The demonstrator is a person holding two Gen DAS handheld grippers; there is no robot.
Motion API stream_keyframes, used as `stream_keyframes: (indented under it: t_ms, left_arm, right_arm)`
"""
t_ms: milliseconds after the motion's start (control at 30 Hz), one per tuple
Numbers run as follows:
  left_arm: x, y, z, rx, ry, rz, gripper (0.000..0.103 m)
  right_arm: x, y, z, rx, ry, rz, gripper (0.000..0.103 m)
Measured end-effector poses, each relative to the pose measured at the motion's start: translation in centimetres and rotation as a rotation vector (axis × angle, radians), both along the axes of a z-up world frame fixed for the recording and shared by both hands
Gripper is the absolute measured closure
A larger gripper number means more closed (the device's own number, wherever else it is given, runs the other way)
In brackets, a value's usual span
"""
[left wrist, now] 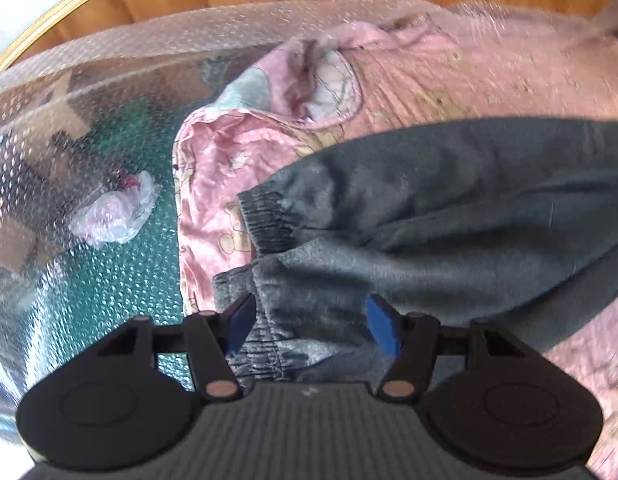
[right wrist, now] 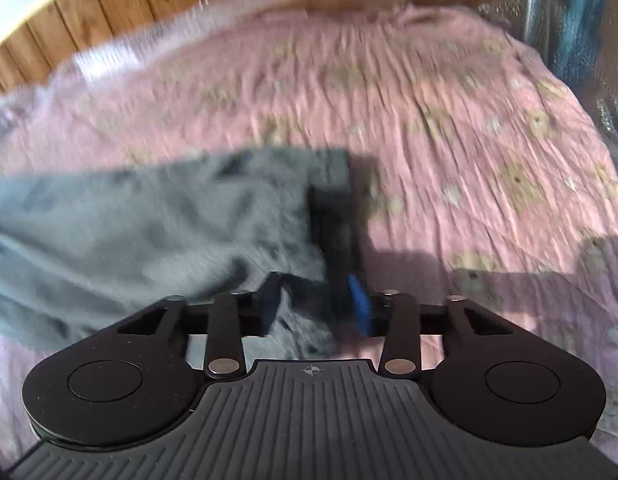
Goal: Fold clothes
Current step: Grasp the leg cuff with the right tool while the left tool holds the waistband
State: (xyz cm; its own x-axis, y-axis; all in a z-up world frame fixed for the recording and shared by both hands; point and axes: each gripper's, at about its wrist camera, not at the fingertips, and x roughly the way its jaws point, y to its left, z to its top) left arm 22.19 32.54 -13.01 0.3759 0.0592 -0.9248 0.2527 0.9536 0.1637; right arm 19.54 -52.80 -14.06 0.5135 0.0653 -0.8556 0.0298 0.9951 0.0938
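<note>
The grey sweatpants (left wrist: 449,208) lie across the pink bedspread (left wrist: 489,80), both ribbed cuffs (left wrist: 265,216) at my left, the dark waistband (right wrist: 333,208) at my right. I judge I'm lining up the first fold. My left gripper (left wrist: 309,326) hovers over the nearer cuff, fingers apart, nothing pinched. My right gripper (right wrist: 315,304) straddles the waistband end, fingers apart too. Next I need both to close on fabric, then carry 1 end toward the other.

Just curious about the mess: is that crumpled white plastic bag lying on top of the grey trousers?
No, the plastic bag lies apart on the bubble wrap, left of the grey trousers.
</note>
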Motion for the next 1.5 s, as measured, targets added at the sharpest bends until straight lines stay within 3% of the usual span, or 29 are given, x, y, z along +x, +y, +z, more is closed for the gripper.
stream_keyframes:
  t_ms: [133, 267, 433, 533, 600, 667, 733, 867, 900, 933, 967, 1033, 1200, 1233, 1267, 1300, 1400, 1433, 1500]
  left_arm:
    - [-0.4, -2.1, -2.0, 0.127, 0.056, -0.182, 0.037]
    - [0.8, -3.3, -3.1, 0.214, 0.051, -0.312, 0.035]
    - [3.8, -5.3, -5.2, 0.229, 0.081, -0.438, 0.031]
    - [4.9, -6.3, -6.7, 0.201, 0.151, -0.491, 0.033]
    - [5.0, -6.6, -7.5, 0.187, 0.193, -0.516, 0.047]
    - [5.0, -6.7, -7.8, 0.175, 0.216, -0.529, 0.054]
    - [4.8, -6.6, -7.7, 0.168, 0.223, -0.530, 0.058]
    - [4.5, -6.2, -7.2, 0.166, 0.236, -0.527, 0.083]
    - [4.3, -6.1, -6.9, 0.163, 0.231, -0.529, 0.085]
    - [4.2, -6.1, -6.6, 0.163, 0.222, -0.531, 0.087]
    - [4.1, -6.1, -6.2, 0.161, 0.214, -0.534, 0.089]
    - [3.6, -6.3, -5.4, 0.168, 0.183, -0.543, 0.090]
    - [2.6, -6.5, -3.9, 0.171, 0.129, -0.527, 0.092]
    - [2.4, -6.5, -3.8, 0.171, 0.121, -0.518, 0.092]
    - [2.3, -6.5, -3.7, 0.174, 0.117, -0.516, 0.092]
    - [2.2, -6.6, -3.5, 0.177, 0.113, -0.515, 0.092]
    - [1.5, -6.7, -2.9, 0.184, 0.096, -0.513, 0.092]
    - [1.3, -6.8, -2.6, 0.185, 0.090, -0.513, 0.093]
    - [0.5, -6.6, -1.5, 0.181, 0.071, -0.509, 0.093]
  right_arm:
    - [2.0, 2.2, -0.9, -0.041, 0.032, 0.111, 0.049]
    - [3.9, 4.3, -2.7, -0.128, 0.094, 0.215, 0.049]
    - [4.5, 6.7, -2.9, -0.227, 0.107, 0.365, 0.049]
    - [4.6, 8.7, -2.6, -0.283, 0.102, 0.494, 0.049]
    - [4.6, 9.8, -2.9, -0.328, 0.128, 0.589, 0.054]
    - [4.6, 10.6, -3.5, -0.393, 0.150, 0.674, 0.060]
    - [4.8, 10.7, -4.3, -0.444, 0.174, 0.727, 0.060]
    - [4.8, 10.8, -6.7, -0.551, 0.239, 0.855, 0.057]
    - [5.1, 10.6, -6.6, -0.525, 0.236, 0.840, 0.059]
    - [5.6, 10.3, -6.4, -0.491, 0.248, 0.807, 0.072]
    - [6.0, 9.9, -6.0, -0.464, 0.254, 0.781, 0.097]
    - [6.2, 9.3, -5.1, -0.422, 0.256, 0.758, 0.103]
    - [5.9, 8.4, -3.9, -0.430, 0.215, 0.756, 0.100]
    - [5.8, 8.6, -4.1, -0.438, 0.212, 0.773, 0.088]
    - [5.7, 8.9, -4.6, -0.457, 0.208, 0.800, 0.069]
    - [5.7, 9.2, -5.1, -0.466, 0.216, 0.829, 0.061]
    - [5.5, 10.3, -6.3, -0.457, 0.258, 0.884, 0.074]
    - [5.7, 10.3, -6.1, -0.440, 0.268, 0.870, 0.101]
    - [5.4, 10.2, -5.1, -0.457, 0.245, 0.863, 0.102]
